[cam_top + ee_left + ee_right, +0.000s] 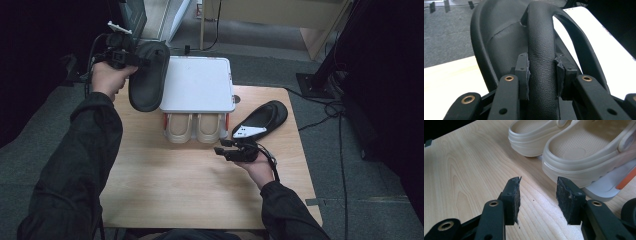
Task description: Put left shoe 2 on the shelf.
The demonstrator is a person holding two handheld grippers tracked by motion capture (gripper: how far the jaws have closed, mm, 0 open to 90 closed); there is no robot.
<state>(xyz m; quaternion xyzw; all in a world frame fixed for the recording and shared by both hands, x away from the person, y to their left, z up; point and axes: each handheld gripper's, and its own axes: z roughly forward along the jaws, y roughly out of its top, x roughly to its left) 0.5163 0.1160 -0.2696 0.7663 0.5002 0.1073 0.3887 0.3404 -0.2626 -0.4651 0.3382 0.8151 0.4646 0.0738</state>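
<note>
A black slipper [148, 75] hangs lifted above the table's far left, beside a white two-tier shoe rack [198, 84]. My left gripper [131, 59] is shut on its strap [541, 57], the pads pinching the band from both sides. A second black slipper [260, 119] with a white insole label lies on the table to the right of the rack. A beige pair of clogs [194, 127] sits on the rack's lower shelf [604, 188]. My right gripper [223, 146] hovers low over the wood before the clogs [576, 152], open, nothing between its pads.
The wooden table [190, 185] has bare room in front of the rack. Grey carpet surrounds it, cables run at the right, and a dark stand base [312, 82] sits behind the table's far right corner.
</note>
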